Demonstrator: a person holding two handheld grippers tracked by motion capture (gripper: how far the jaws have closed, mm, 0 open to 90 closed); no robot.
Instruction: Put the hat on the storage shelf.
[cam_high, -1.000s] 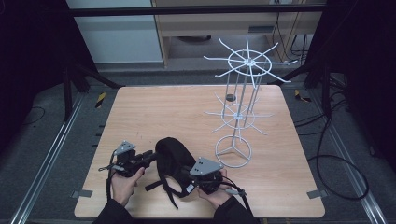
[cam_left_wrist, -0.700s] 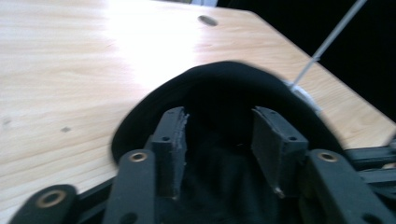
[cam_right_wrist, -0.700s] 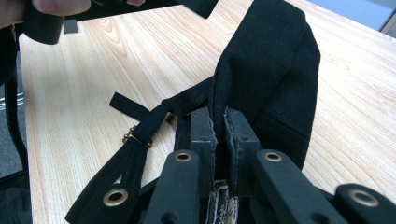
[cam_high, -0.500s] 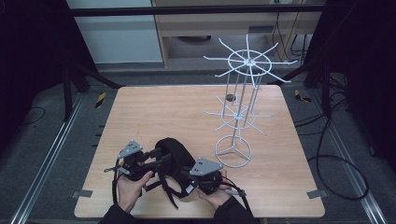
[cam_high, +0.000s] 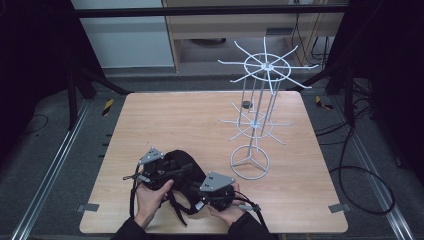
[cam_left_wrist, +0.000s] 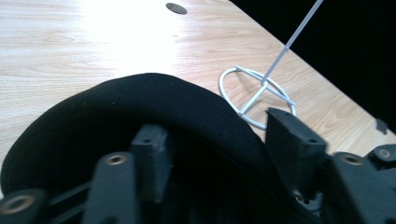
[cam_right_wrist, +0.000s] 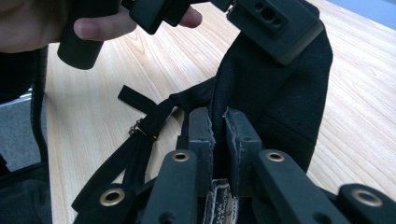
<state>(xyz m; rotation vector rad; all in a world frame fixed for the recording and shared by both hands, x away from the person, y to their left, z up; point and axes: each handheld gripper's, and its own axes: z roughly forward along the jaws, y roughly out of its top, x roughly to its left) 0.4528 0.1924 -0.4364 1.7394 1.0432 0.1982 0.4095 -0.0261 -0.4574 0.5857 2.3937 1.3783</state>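
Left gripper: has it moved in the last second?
Yes. The left gripper has shifted right, toward the white rack, and now reaches over the black bag; earlier it sat left of the bag.

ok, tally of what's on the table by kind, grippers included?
Black bag with straps: 1
White wire rack: 1
Small dark round thing by the rack: 1
Handheld grippers: 2, left gripper open around the bag's edge, right gripper shut on the bag's fabric
Total: 5
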